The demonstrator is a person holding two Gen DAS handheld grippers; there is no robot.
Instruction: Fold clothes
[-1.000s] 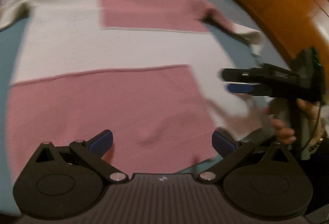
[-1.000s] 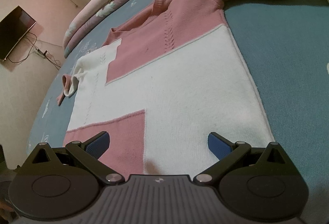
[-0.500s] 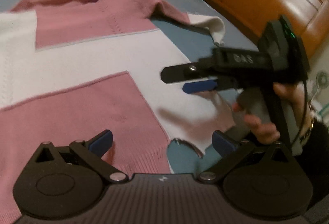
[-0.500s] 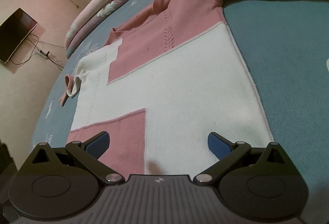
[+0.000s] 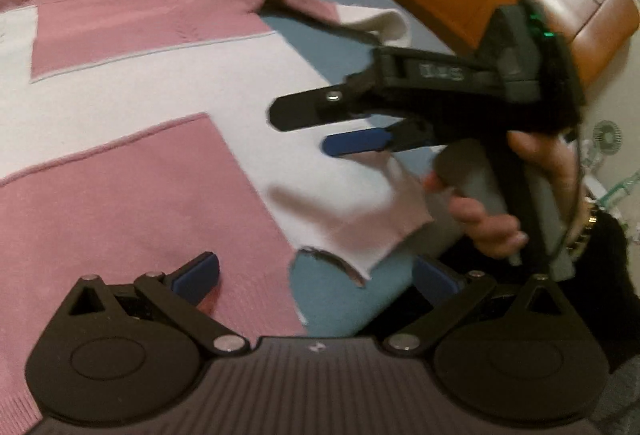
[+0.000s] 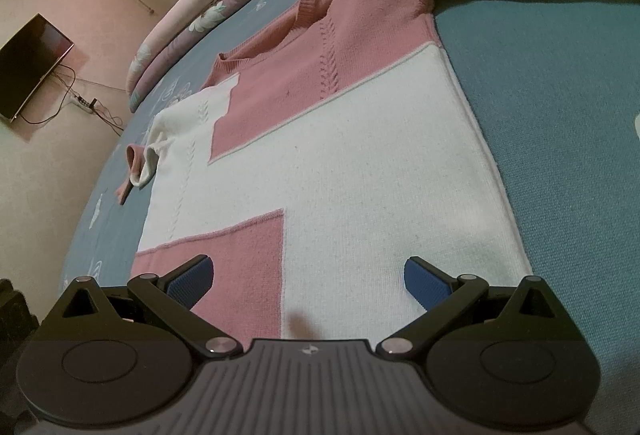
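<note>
Readable text: almost none. In the left wrist view, the side of my right gripper (image 5: 352,129) carries a short embossed marking on its black upper body, blurred by motion; the characters cannot be made out. A small light emblem sits on the ribbed housing of my left gripper (image 5: 316,275), just behind the fingers, and an emblem of the same kind shows on the right gripper's housing in its own view; each is a symbol, not lettering. No label or number shows on the sweater (image 6: 360,163).
</note>
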